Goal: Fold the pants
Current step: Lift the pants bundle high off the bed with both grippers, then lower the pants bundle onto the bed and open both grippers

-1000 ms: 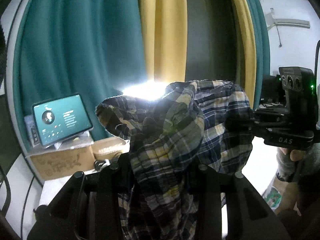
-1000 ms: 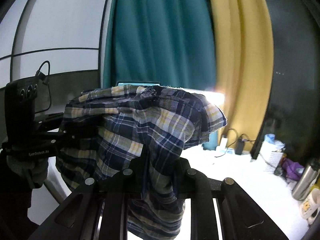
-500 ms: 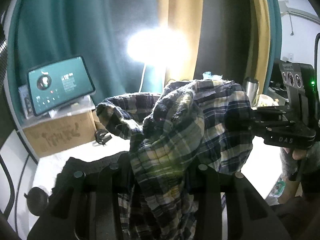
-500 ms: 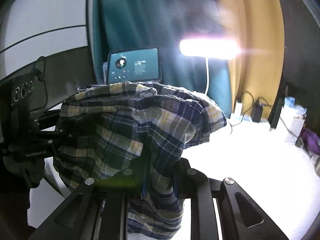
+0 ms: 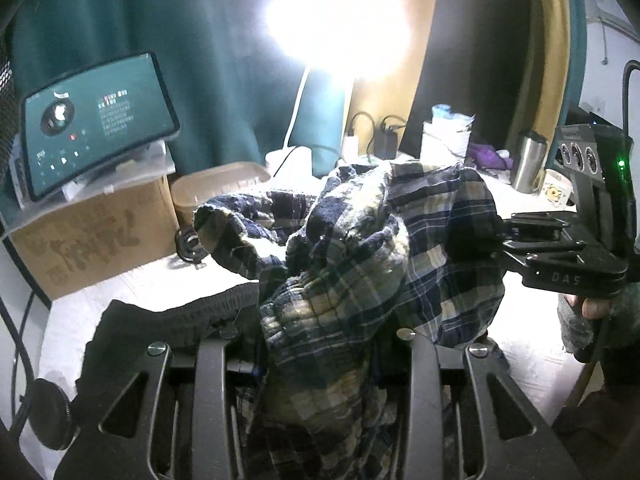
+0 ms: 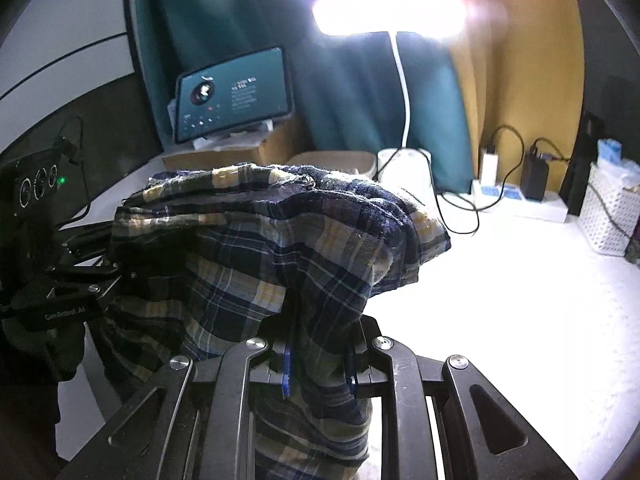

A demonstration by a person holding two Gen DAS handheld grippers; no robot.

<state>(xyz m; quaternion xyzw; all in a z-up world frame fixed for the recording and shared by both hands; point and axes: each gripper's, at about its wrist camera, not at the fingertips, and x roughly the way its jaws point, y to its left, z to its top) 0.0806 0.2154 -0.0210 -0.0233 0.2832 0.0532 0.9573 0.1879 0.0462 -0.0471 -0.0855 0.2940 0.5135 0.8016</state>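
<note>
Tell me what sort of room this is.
Probably a home room used as a work corner: teal curtains behind a white table holding a desk lamp, a propped tablet and chargers.

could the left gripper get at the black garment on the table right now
Probably not yet. The left gripper is shut on the plaid pants, which the right gripper also clamps. The black garment lies just below and left, otherwise unobstructed.
</note>
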